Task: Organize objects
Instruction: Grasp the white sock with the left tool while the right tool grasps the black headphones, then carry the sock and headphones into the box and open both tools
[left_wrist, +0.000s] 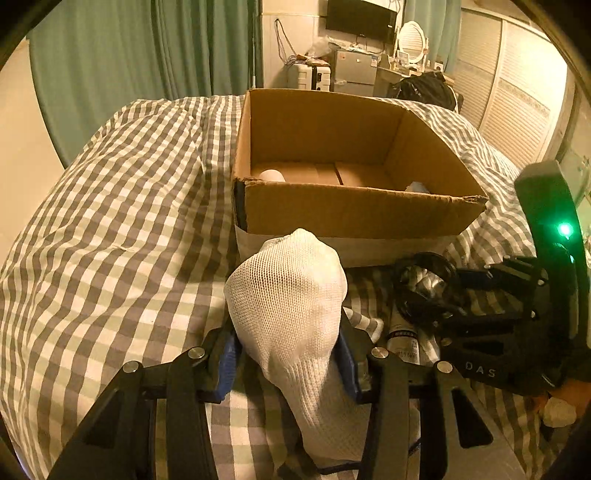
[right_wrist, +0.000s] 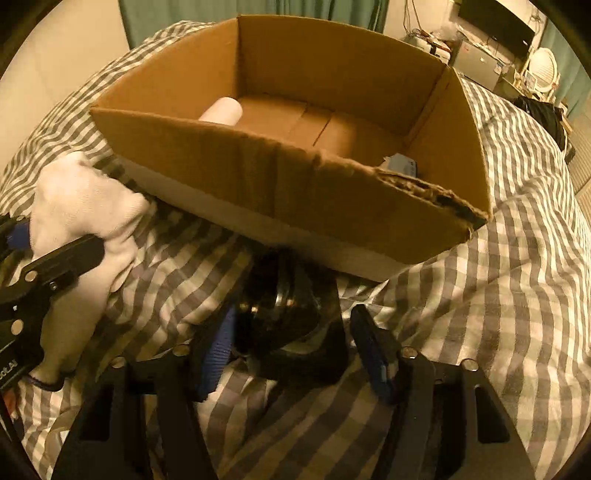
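Note:
My left gripper (left_wrist: 288, 354) is shut on a white mesh sock (left_wrist: 291, 295), held just in front of the open cardboard box (left_wrist: 354, 214) on the checked bedspread. The sock also shows at the left of the right wrist view (right_wrist: 81, 206). My right gripper (right_wrist: 291, 347) has its jaws around a black coiled cable bundle (right_wrist: 280, 314) lying against the box's near wall (right_wrist: 258, 184); the jaws look partly open, with a gap on the right side. The bundle also shows in the left wrist view (left_wrist: 424, 284), beside a tube (left_wrist: 404, 339). Inside the box lie a pale cylinder (right_wrist: 223, 109) and a small blue-grey item (right_wrist: 402, 164).
The checked bedspread (left_wrist: 110, 240) covers the bed all around the box. Green curtains (left_wrist: 147, 55), a suitcase (left_wrist: 308, 75), a small fridge (left_wrist: 354, 72) and a dark bag (left_wrist: 424, 90) stand beyond the bed's far end.

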